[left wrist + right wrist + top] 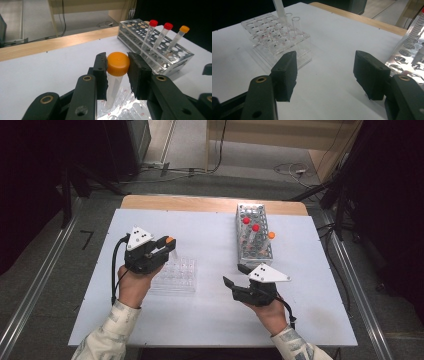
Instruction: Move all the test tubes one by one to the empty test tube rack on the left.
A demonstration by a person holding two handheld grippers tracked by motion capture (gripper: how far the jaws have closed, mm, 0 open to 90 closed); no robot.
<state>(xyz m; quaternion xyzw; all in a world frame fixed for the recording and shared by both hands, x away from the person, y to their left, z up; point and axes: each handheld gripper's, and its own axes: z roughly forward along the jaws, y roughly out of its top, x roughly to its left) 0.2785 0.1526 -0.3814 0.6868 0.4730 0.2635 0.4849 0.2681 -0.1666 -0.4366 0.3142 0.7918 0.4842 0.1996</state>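
Over the clear plastic rack (pixel 176 275) at the table's left, my left gripper (pixel 117 66) is clamped on the orange cap of a tube (pixel 113 86), its long axis near upright, cap up, tip down among the wells, though whether it is seated I cannot tell. My right gripper (pixel 325 73) stands with jaws apart, holding nothing, just before the metal rack (pixel 254 237).

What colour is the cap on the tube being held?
Orange cap, clearest in the left gripper view.
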